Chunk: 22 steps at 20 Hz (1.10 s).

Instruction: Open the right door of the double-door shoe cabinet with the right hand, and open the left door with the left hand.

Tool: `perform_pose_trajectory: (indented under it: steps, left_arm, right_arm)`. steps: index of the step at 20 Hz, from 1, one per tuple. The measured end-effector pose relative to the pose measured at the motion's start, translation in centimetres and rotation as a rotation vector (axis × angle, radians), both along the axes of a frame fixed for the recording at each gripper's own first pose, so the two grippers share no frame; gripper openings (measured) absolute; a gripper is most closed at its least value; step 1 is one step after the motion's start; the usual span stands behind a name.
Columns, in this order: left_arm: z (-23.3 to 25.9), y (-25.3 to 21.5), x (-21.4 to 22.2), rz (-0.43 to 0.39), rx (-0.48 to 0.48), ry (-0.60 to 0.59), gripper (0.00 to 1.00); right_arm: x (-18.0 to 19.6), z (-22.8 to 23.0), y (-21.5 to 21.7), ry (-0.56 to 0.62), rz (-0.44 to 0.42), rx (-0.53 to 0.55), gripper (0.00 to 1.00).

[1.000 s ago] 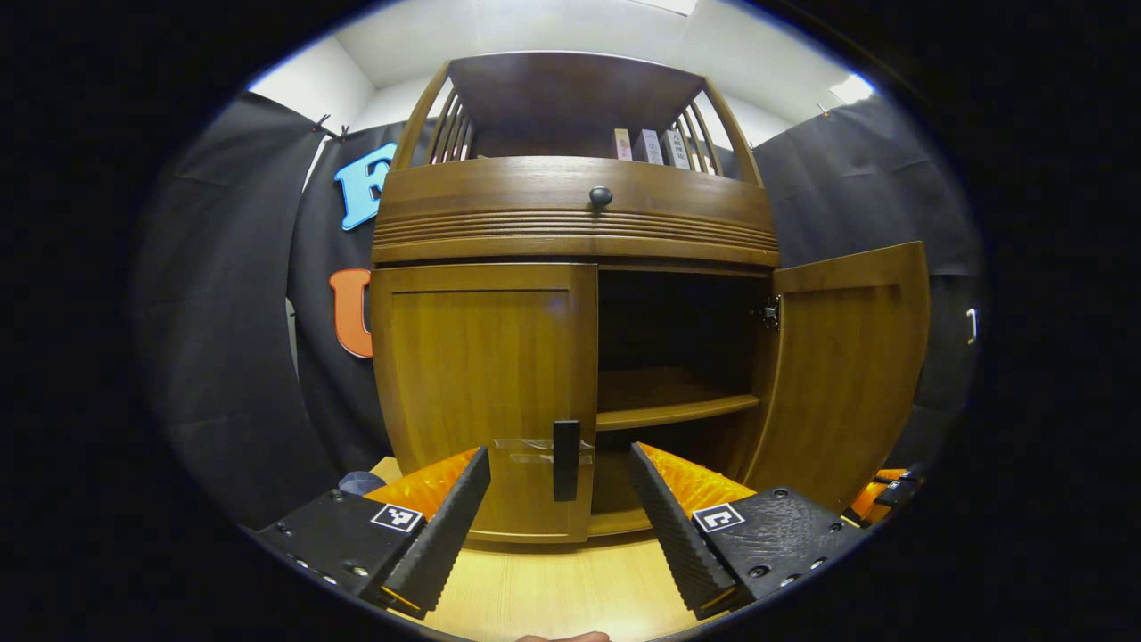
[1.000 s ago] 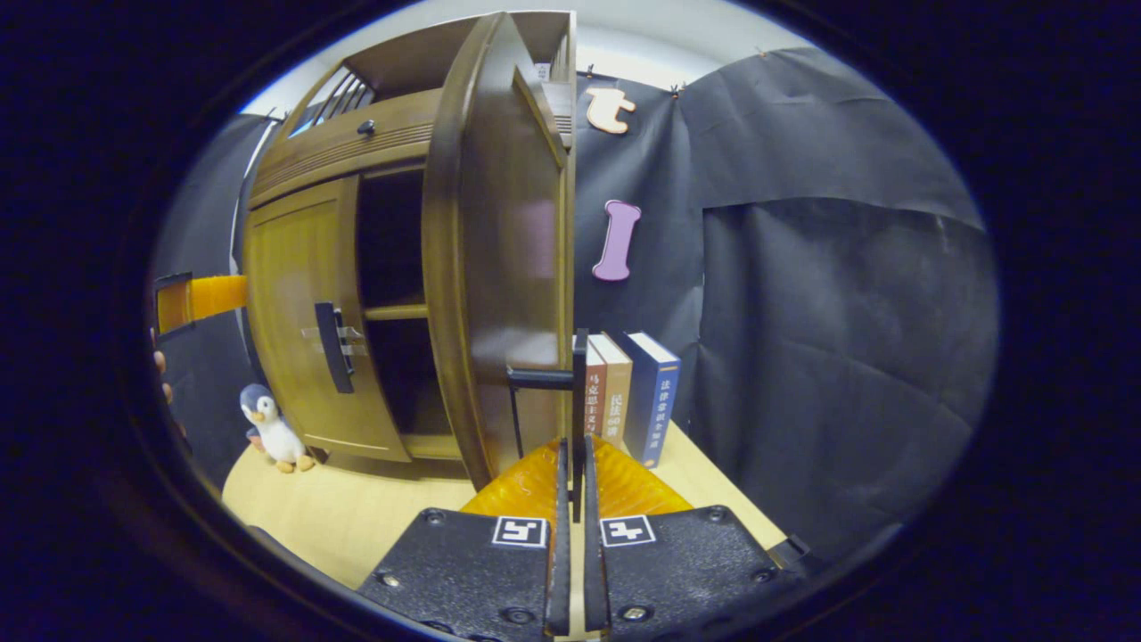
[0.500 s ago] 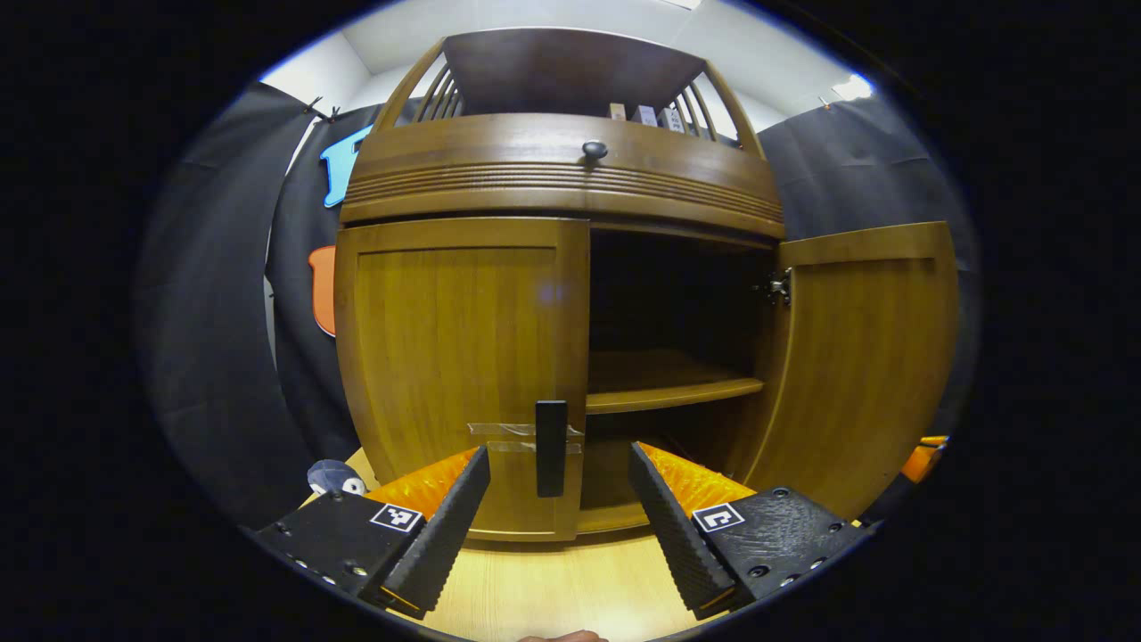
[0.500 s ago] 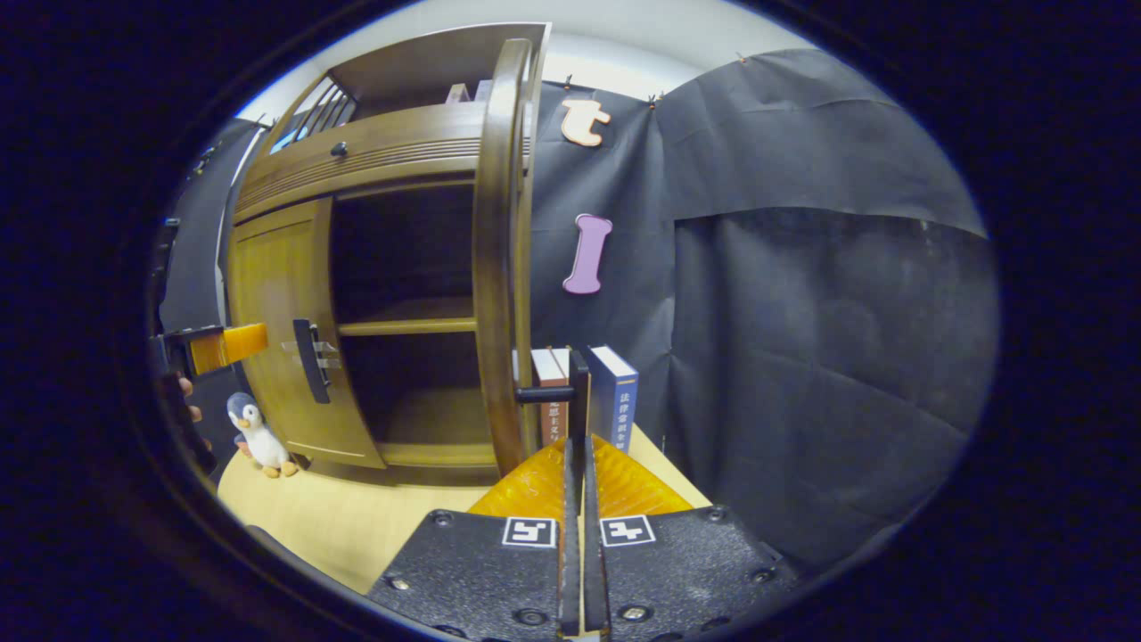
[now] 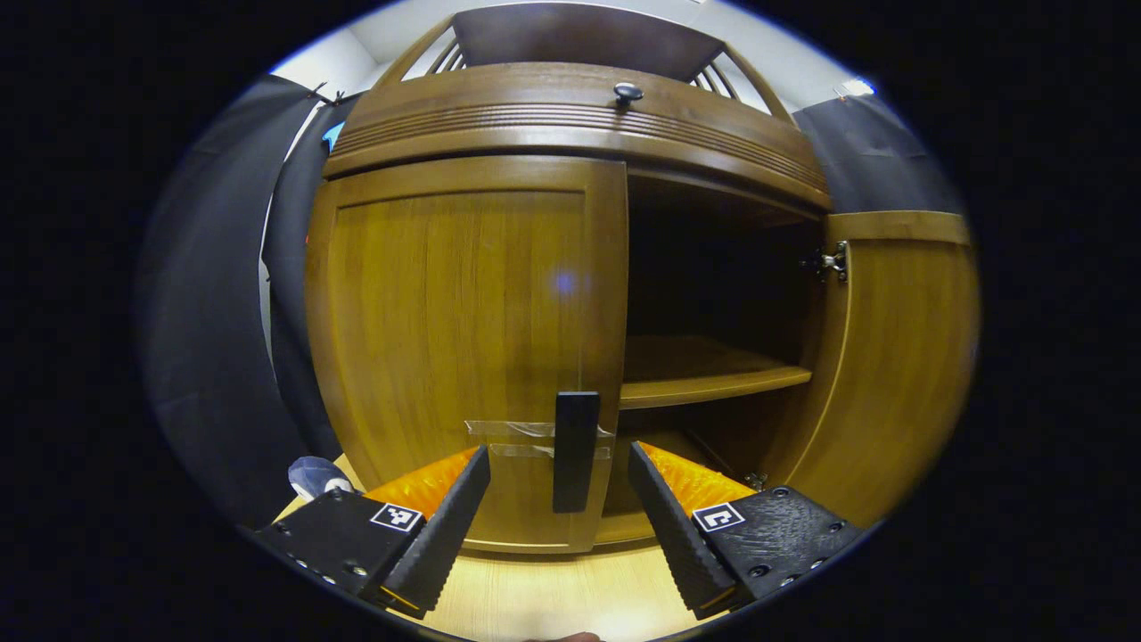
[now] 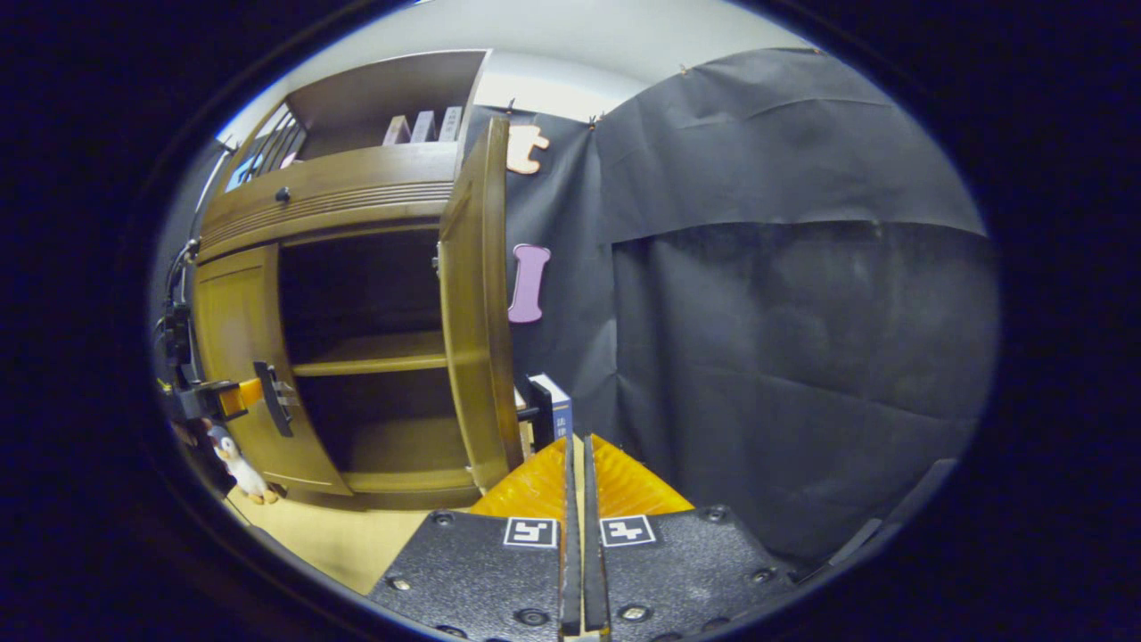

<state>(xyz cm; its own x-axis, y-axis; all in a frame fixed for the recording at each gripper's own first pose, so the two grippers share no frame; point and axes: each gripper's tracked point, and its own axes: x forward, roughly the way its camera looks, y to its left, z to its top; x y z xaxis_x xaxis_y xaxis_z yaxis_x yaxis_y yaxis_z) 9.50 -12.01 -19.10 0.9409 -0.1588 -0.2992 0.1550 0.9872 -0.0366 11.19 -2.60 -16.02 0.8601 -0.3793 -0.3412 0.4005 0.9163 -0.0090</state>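
I see my left gripper (image 5: 559, 499) spread wide, its fingers on either side of the black handle (image 5: 575, 451) of the left door (image 5: 463, 339), not touching it. That door sits closed on the cabinet (image 5: 570, 116). The right door (image 6: 477, 312) stands swung out, showing the shelf (image 5: 704, 379) inside. My right gripper (image 6: 578, 481) has its fingers pressed nearly together; the right door's handle (image 6: 537, 412) lies just ahead of the tips, and I cannot tell whether they pinch it. A penguin toy (image 6: 233, 459) stands on the table (image 6: 330, 535) by the left door, and books (image 6: 554, 415) stand behind the right door.
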Motion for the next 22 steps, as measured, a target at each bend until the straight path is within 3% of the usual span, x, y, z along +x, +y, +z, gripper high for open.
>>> perform_pose_trajectory:
  steps: [1,2,6,7,9,12,13,14,16,18,21,22]
  left_arm:
    - [-0.7,0.3,0.7,0.006,-0.004,0.012,0.94]
    - [-1.4,0.5,1.3,0.011,-0.001,0.025,0.94]
    - [-2.6,0.1,3.5,0.008,0.003,0.027,0.93]
    - [-2.8,-0.1,3.9,0.002,0.008,0.03,0.81]
    - [-3.1,-0.5,4.5,-0.008,0.024,0.026,0.7]
    - [-3.8,-1.4,5.1,-0.036,0.027,0.047,0.66]
    - [-3.5,-1.2,4.8,-0.04,0.027,0.033,0.72]
    - [-3.9,-1.4,5.2,-0.05,0.037,0.036,0.59]
    - [-3.7,-2.3,5.4,-0.089,0.037,0.02,0.61]
    - [-3.5,-1.9,5.0,-0.085,0.065,0.02,0.33]
    - [-3.9,-1.9,5.1,-0.087,0.07,0.027,0.28]
    - [-3.9,-2.0,5.0,-0.093,0.067,0.029,0.36]
  right_arm:
    - [-0.1,0.1,-0.2,0.001,-0.012,-0.005,0.1]
    - [-0.4,0.1,-0.3,0.0,-0.023,-0.008,0.05]
    - [-1.0,0.1,-0.3,0.008,-0.027,-0.004,0.07]
    - [-1.0,0.2,-0.3,0.008,-0.025,-0.008,0.11]
    - [-1.0,0.3,0.1,0.011,-0.02,-0.016,0.17]
    - [-1.0,0.4,0.8,0.014,0.011,-0.019,0.28]
    - [-1.0,0.4,1.1,0.018,0.019,-0.023,0.34]
    - [-1.2,0.4,1.2,0.021,0.026,-0.025,0.37]
    - [-1.3,0.4,2.2,0.021,0.04,-0.014,0.39]
    - [-1.1,0.3,2.7,0.024,0.054,-0.007,0.39]
    - [-0.9,0.4,3.3,0.025,0.075,-0.012,0.41]
    - [-1.0,0.3,3.4,0.026,0.085,-0.012,0.41]
